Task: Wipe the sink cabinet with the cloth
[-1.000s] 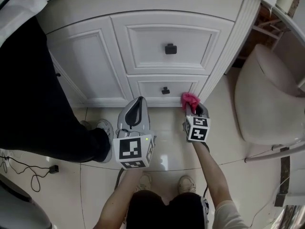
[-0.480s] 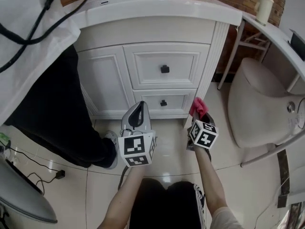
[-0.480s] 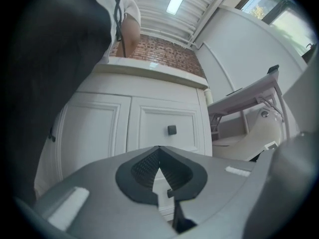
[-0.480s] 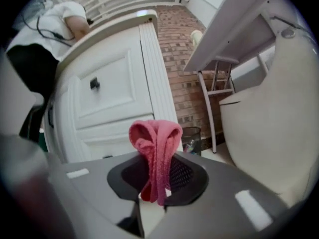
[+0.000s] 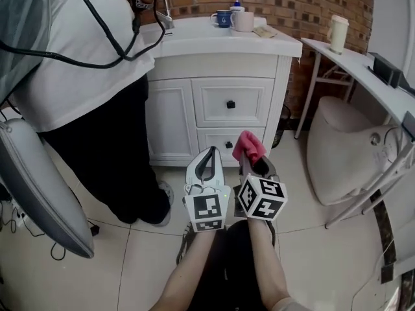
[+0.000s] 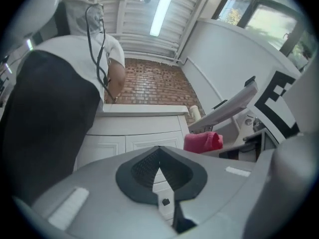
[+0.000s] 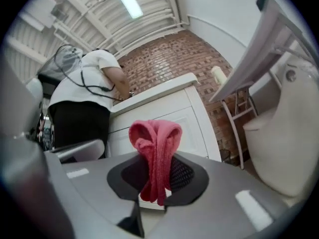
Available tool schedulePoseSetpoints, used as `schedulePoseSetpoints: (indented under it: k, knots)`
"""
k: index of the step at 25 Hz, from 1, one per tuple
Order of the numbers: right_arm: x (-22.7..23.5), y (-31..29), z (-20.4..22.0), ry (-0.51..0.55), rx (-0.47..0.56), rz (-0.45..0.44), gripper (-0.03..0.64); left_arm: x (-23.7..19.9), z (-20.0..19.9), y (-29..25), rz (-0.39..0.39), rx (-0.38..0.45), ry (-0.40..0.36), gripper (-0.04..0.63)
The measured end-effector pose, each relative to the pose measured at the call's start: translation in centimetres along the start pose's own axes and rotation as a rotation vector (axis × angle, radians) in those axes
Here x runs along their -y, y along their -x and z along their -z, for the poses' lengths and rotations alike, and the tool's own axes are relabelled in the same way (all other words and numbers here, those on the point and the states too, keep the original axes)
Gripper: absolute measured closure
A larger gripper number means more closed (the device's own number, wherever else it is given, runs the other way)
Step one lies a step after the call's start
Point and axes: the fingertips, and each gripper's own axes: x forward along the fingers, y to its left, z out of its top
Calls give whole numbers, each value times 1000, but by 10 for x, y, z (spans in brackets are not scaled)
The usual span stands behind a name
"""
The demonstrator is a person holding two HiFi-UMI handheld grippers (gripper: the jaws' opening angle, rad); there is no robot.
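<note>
White sink cabinet (image 5: 172,118), brick wall (image 5: 305,5) bhd, tile floor (image 5: 305,251)

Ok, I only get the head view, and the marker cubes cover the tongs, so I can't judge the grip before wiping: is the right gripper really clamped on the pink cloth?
Observer: Yes. The right gripper view shows the right gripper shut on the pink cloth. A folded loop sticks out past the tips, and the ends trail back between the tongs.
Operator: And the left one, is it carrying anything?
Observer: No. The left gripper view shows the left gripper shut, its tips touching, with nothing between the tongs.
</note>
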Motion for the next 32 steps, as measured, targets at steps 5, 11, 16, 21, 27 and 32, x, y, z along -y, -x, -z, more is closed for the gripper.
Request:
schedulePoseSetpoints:
  k: [5,11,16,21,27,32]
  knots:
    - [11,22,12,59,6,31,548,-8,3,2,-38,-21,106,580]
    - [15,28,1,122,34,45,549,-1,-3,1,-25,11,130,580]
    - [6,28,-2,181,46,24,549,4,-3,1,-9,13,123,580]
    - [3,25,1,194,48,14,549,4,-3,0,-1,15,126,580]
    - [1,23,4,183,40,11,549,-2,-1,0,-11,8,146,580]
    - [0,22,3,187,45,9,549,0,-2,-1,3,15,137,580]
